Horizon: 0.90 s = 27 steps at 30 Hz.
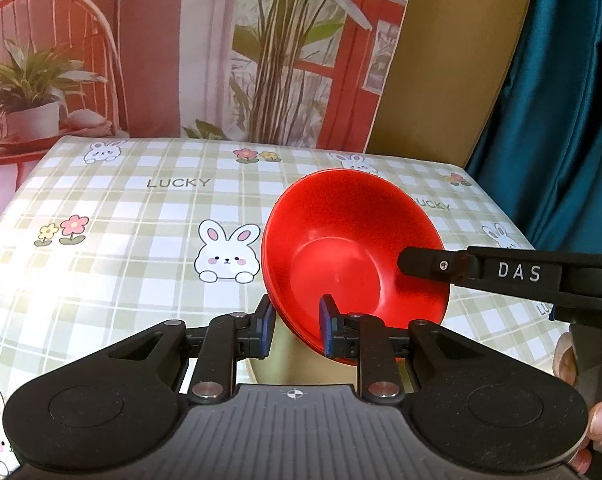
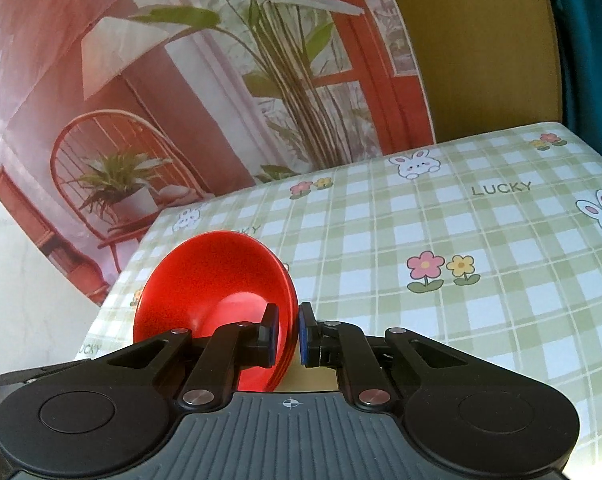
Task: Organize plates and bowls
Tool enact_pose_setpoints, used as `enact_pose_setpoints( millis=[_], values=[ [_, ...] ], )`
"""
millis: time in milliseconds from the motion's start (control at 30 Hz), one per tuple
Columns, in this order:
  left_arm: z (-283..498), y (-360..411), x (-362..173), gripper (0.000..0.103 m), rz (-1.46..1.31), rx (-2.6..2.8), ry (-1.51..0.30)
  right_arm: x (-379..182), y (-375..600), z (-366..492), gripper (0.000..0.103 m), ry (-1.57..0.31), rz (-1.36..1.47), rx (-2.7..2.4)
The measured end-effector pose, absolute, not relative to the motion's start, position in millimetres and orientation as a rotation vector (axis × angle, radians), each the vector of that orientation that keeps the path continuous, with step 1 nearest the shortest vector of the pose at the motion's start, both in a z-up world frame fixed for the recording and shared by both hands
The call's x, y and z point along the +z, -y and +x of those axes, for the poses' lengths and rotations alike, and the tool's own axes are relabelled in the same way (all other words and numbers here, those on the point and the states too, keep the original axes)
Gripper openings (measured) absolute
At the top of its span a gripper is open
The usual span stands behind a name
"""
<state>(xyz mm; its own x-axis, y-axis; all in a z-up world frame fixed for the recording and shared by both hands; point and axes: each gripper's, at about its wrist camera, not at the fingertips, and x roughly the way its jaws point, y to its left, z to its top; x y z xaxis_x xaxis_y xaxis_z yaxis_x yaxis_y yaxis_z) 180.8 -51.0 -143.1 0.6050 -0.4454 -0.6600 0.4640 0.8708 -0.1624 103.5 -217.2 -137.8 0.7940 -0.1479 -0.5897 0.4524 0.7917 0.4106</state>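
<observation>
The bowl (image 1: 353, 248), glossy red plastic, round with a flat bottom and flared wall, hung tilted at lower centre over the checked tablecloth (image 1: 141, 208). The left gripper (image 1: 295, 330) pinched its near rim; the right gripper (image 2: 288, 336) clamped the opposite rim.

Bowl stack (image 1: 353, 256) tilted above table (image 1: 141, 280), apparently off surface.

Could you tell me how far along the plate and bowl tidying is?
Done: nothing set down shows yet; the table is bare where visible. In hand: the red bowls, apparently a nested stack, are gripped at the rim by both the left hand-held gripper and the right hand-held gripper, tilted above the table. Left: placing them; no plates are visible.
</observation>
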Motion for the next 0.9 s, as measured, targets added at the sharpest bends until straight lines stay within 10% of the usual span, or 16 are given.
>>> enact_pose_setpoints(
  millis=[900],
  values=[
    [182, 54, -163, 0.025, 0.012, -0.511, -0.828, -157, 217, 103, 0.01, -0.614, 0.61, -0.34]
  ],
)
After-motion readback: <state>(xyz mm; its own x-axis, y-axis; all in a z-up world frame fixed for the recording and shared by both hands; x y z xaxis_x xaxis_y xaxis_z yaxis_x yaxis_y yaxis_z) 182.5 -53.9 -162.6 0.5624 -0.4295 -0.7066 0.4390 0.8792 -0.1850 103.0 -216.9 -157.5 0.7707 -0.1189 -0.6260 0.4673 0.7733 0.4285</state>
